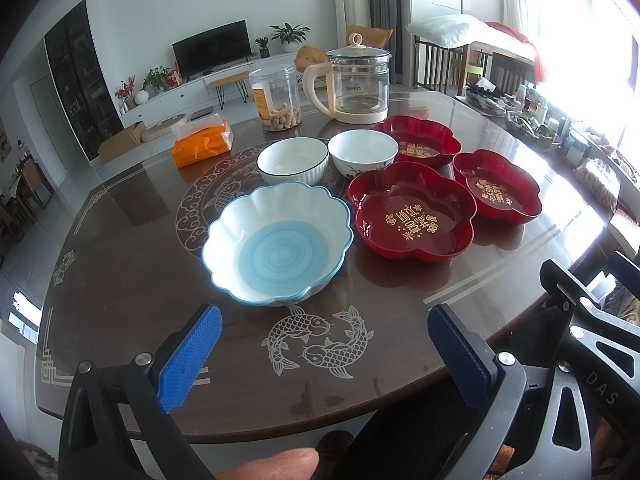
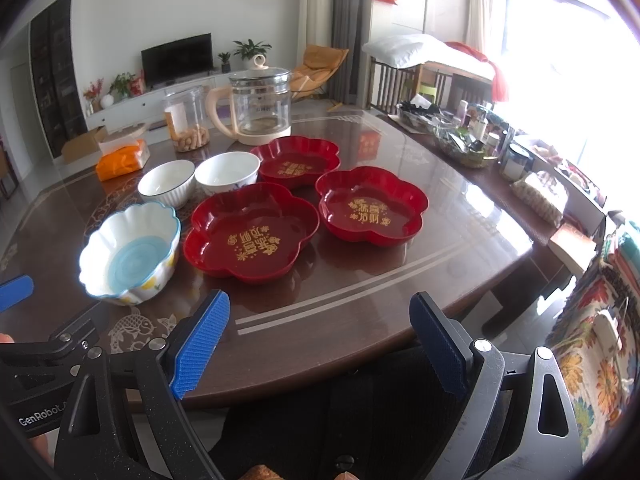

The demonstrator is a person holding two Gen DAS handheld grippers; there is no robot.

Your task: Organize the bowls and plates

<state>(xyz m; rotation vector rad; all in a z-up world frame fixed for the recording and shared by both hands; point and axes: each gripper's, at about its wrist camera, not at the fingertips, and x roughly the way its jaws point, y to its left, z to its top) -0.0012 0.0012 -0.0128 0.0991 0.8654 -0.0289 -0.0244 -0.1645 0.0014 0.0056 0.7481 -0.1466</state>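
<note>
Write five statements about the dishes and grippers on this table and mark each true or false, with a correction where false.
1. Three red flower-shaped plates sit on the table. True: near, right, far.
2. The scalloped blue bowl is stacked inside a red plate. False: it stands alone on the table.
3. Both grippers are open and empty. True: left gripper, right gripper.
4. The glass kettle has no lid. False: its lid is on.
5. The two white bowls, ribbed and plain, are nested. False: they stand side by side.
</note>
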